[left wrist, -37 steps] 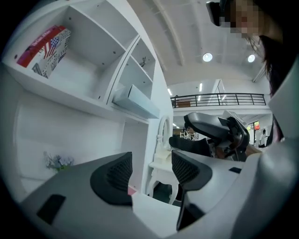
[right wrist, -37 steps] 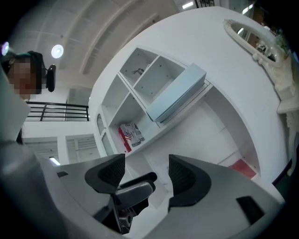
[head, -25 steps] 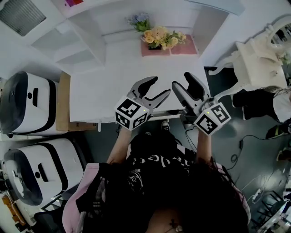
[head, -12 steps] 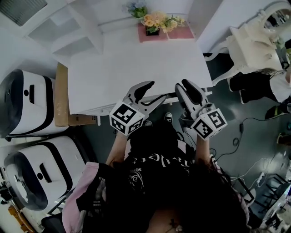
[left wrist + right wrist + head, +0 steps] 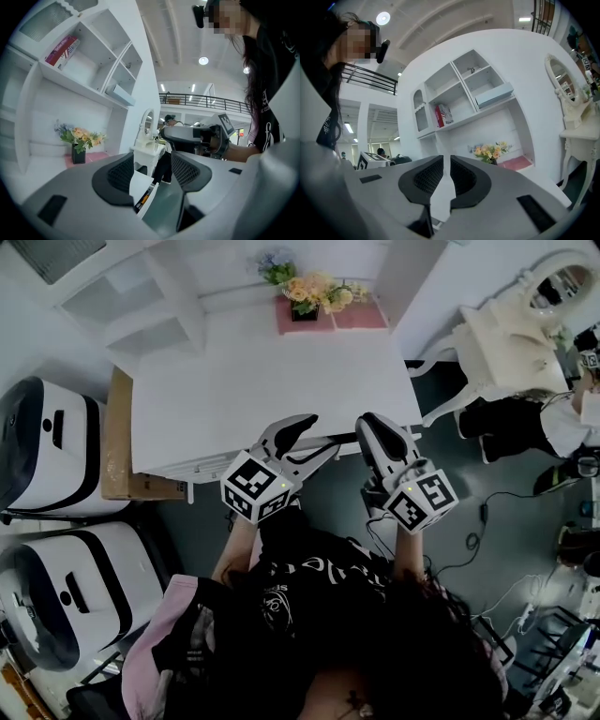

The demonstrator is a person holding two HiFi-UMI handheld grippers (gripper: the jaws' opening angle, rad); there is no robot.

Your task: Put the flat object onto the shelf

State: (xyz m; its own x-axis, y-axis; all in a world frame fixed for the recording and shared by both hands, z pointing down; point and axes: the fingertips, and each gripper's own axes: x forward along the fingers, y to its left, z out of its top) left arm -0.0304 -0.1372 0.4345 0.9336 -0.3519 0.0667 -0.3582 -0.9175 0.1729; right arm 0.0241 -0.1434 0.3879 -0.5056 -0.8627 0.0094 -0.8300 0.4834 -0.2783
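A pink flat object (image 5: 359,317) lies at the back of the white table (image 5: 253,381), beside the flower vase (image 5: 307,294); it shows too in the right gripper view (image 5: 516,162). The white shelf unit (image 5: 141,310) stands behind the table, and its compartments (image 5: 473,89) hold a red book (image 5: 440,116) and a pale blue box (image 5: 493,95). My left gripper (image 5: 314,432) hovers open and empty over the table's front edge. My right gripper (image 5: 373,432) hangs beside it, its jaws closing to a thin slit with nothing between them (image 5: 446,161).
A white vanity with an oval mirror (image 5: 516,329) stands right of the table, with a person (image 5: 525,427) seated next to it. Two white machines (image 5: 47,442) and a cardboard box (image 5: 117,446) sit on the left. Cables run over the dark floor (image 5: 487,521).
The right gripper's jaws have gone from wide open to nearly together. Both grippers now sit nearer the table's front edge, and the view has shifted so the table lies higher.
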